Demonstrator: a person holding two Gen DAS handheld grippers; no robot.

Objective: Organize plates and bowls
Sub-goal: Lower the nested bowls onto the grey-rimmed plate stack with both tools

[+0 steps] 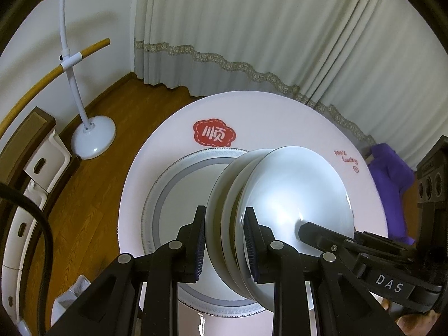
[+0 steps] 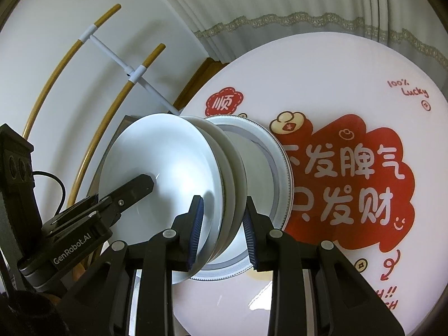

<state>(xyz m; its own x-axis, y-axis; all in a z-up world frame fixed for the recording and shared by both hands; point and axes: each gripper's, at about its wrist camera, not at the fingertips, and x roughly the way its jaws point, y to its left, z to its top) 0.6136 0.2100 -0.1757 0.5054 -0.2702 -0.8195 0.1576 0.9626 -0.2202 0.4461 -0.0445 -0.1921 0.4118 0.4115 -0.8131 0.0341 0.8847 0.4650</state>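
Left-wrist view: we hold the bowls (image 1: 280, 210) — left gripper (image 1: 225, 240) and right gripper (image 2: 222, 232) each clamped on a rim — above the plate (image 1: 173, 184); next, lower level.

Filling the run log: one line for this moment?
left gripper: shut on bowl stack | right gripper: shut on bowl stack | stack above patterned plate on round table

A white coat stand (image 1: 73, 84) stands on wood floor (image 1: 84, 196) beside pale curtains (image 1: 252, 28).
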